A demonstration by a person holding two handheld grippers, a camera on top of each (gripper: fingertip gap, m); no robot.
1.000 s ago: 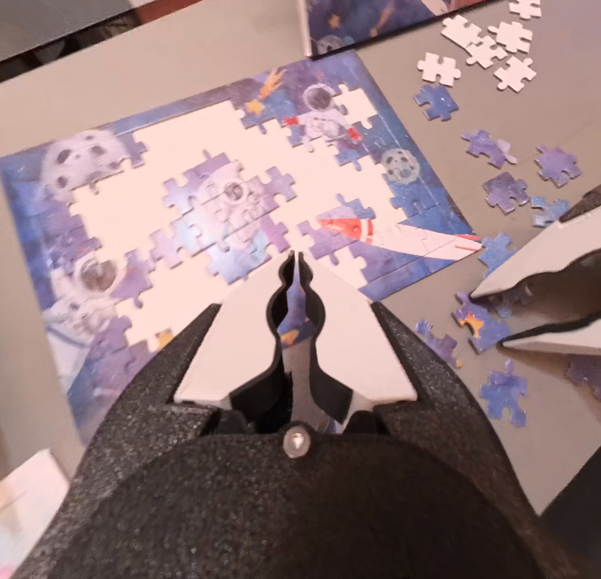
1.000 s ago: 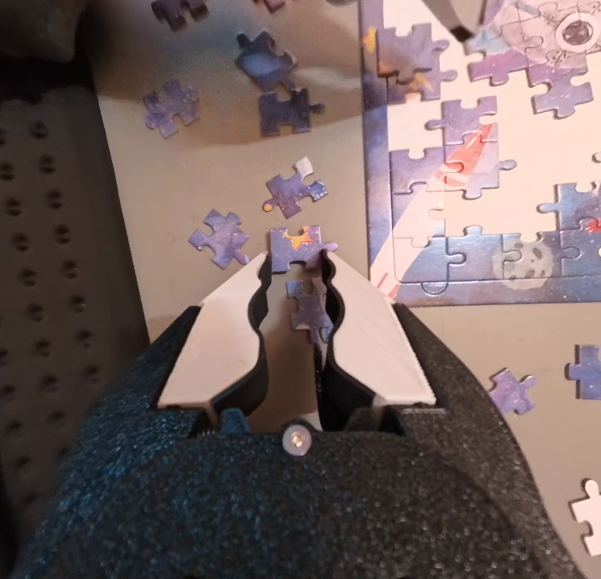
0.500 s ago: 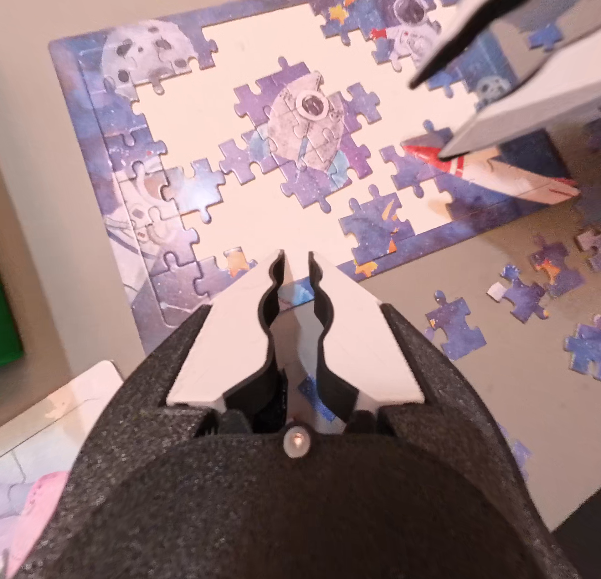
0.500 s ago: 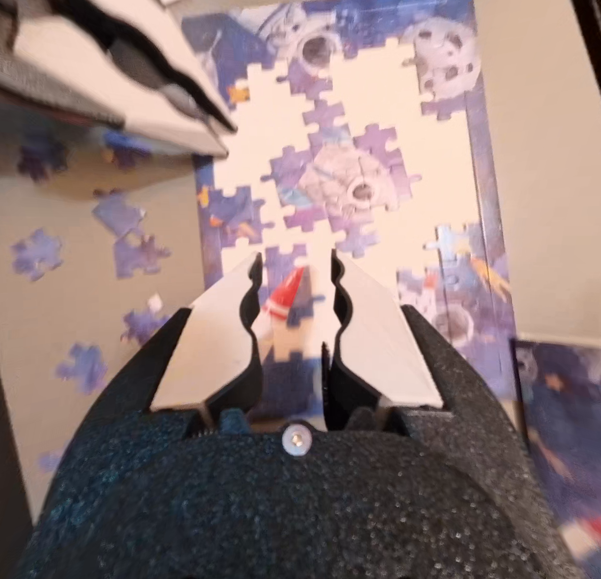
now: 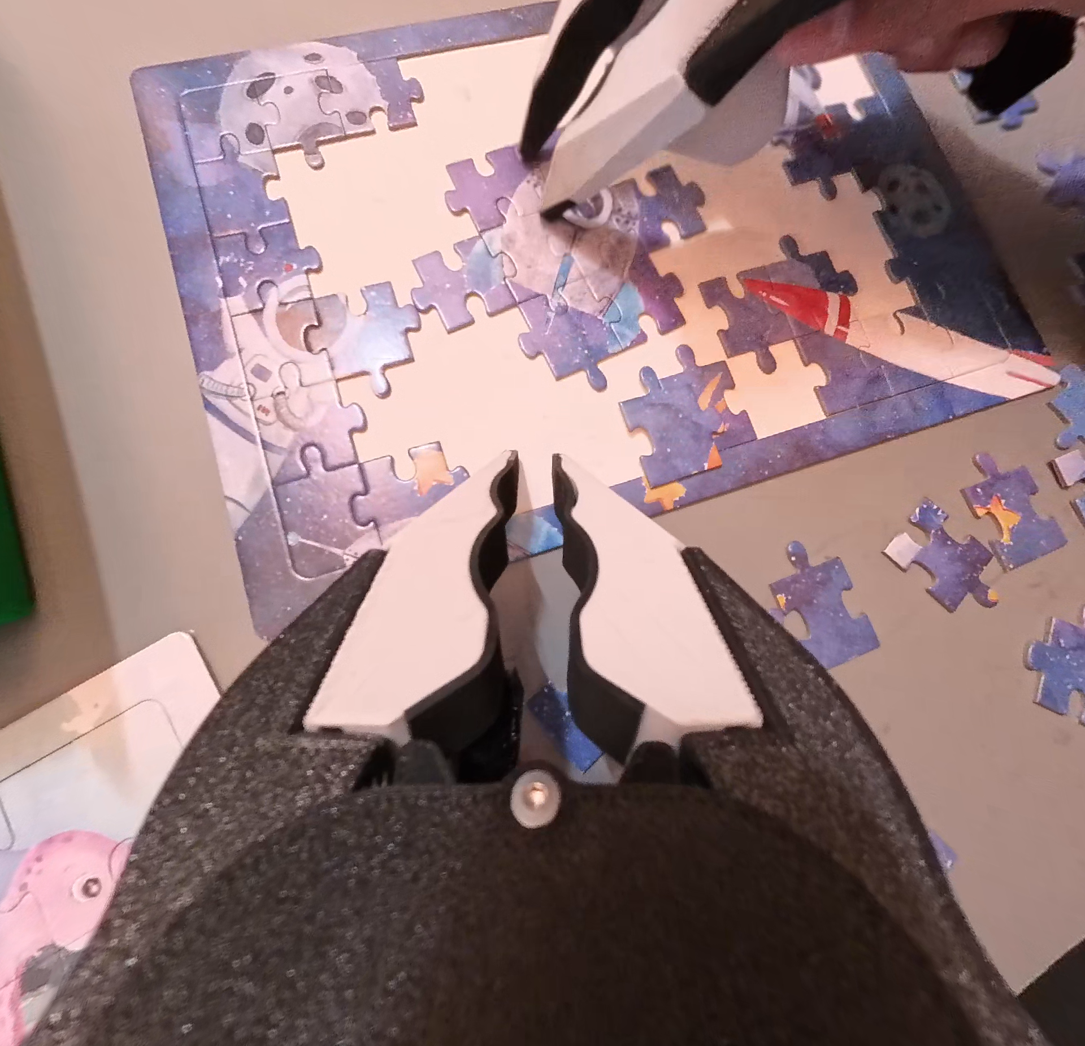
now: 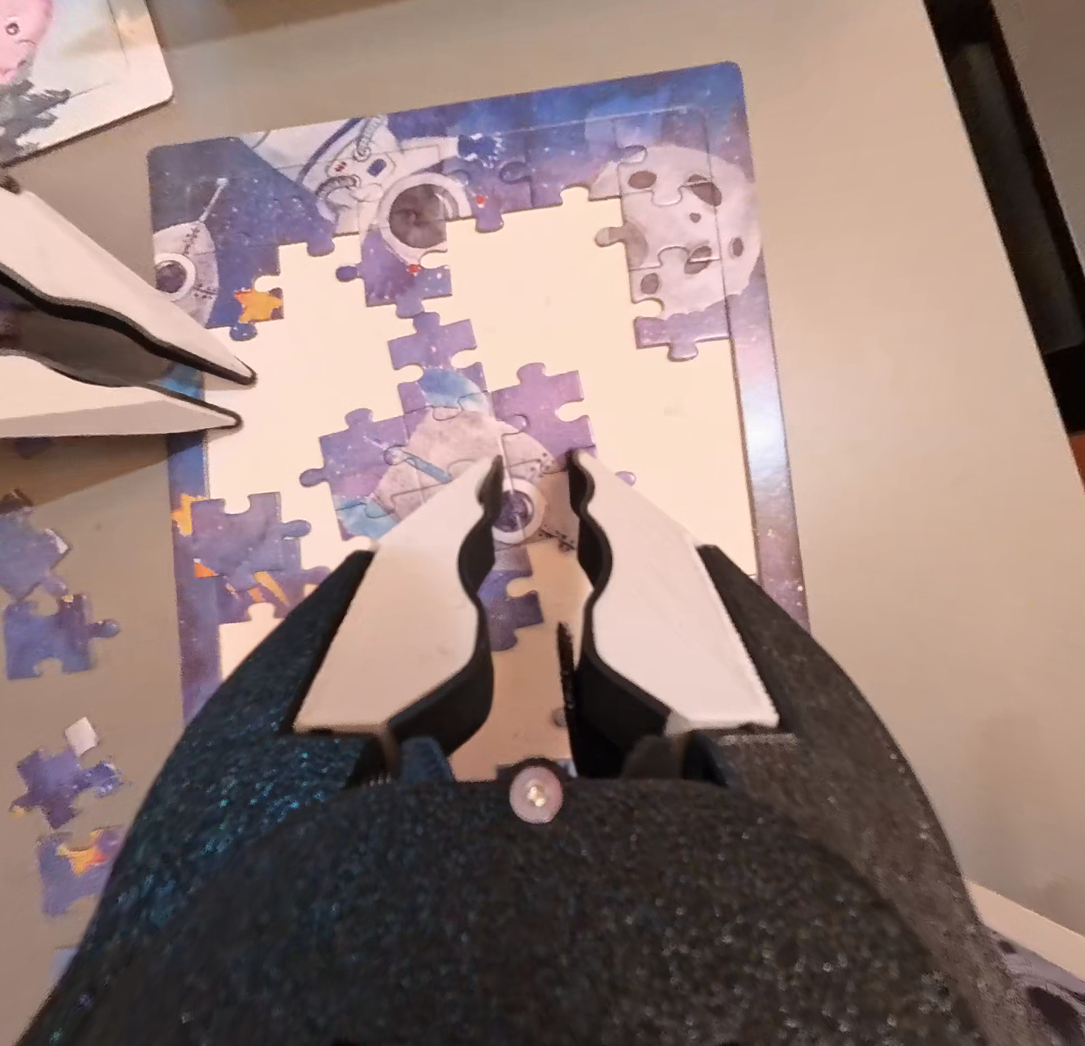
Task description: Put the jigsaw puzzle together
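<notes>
The jigsaw board [image 5: 154, 137] has a blue frame and a cream base, with pieces fitted around the edges. A joined cluster of purple and grey pieces [image 5: 563, 325] lies in its middle. My right gripper [image 6: 535, 459] is open and empty, its tips down on that cluster [image 6: 364, 460]. It also shows from above in the left wrist view [image 5: 537, 181]. My left gripper [image 5: 535, 460] is open by a narrow gap and empty, over the board's near edge. It shows at the left of the right wrist view [image 6: 242, 400]. Several loose blue pieces [image 5: 822, 613] lie on the table to the right of the board.
A second puzzle card with a pink creature [image 5: 59, 841] lies at the near left corner. A green object [image 5: 12, 519] stands at the left edge. More loose pieces [image 6: 53, 636] lie beside the board. The table edge [image 6: 969, 196] runs close past the board's far side. A hand [image 5: 916, 25] holds the right gripper.
My right gripper left the loose pieces and came over the board, tips down on the middle cluster. My left gripper drew back to the board's near edge and opened slightly.
</notes>
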